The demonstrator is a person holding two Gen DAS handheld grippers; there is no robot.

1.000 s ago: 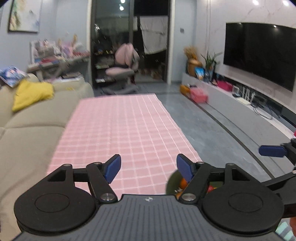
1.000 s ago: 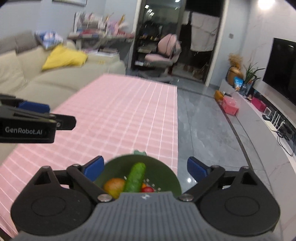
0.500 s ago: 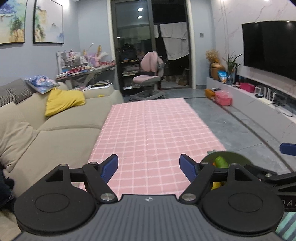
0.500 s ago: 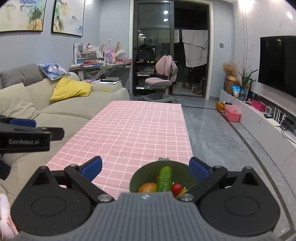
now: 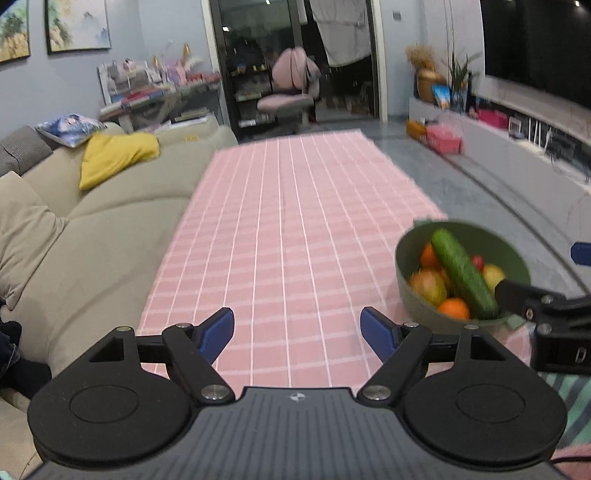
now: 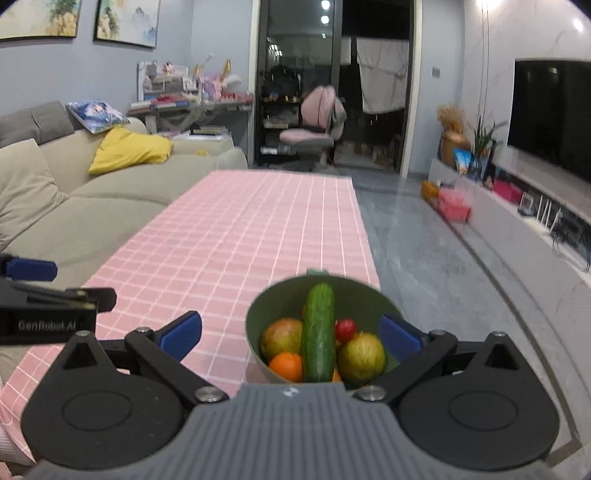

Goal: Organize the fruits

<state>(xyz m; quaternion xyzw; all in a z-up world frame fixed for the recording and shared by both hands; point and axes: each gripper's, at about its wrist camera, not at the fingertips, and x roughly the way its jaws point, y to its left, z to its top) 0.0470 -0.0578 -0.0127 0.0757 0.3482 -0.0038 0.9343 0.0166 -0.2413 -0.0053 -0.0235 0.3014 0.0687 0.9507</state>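
Both claws gaping, empty, jaws just widened. Bowl (image 6: pixel 325 295) directly ahead of right claw (image 6: pixel 291 332); cucumber (image 6: pixel 318 332) lengthwise along approach; left claw (image 5: pixel 297 328) offset.

The room is dim and a bit blurry (edges bend round); ceiling lights (image 6: pixel 325 11) glare bright.

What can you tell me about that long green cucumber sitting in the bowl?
The cucumber is long, dark green and looks smooth and whole. It lies on top of the other fruit in the green bowl, far end tilted up toward the rim. It rests against an orange, a reddish-green mango and a small red fruit. No fingers touch it.
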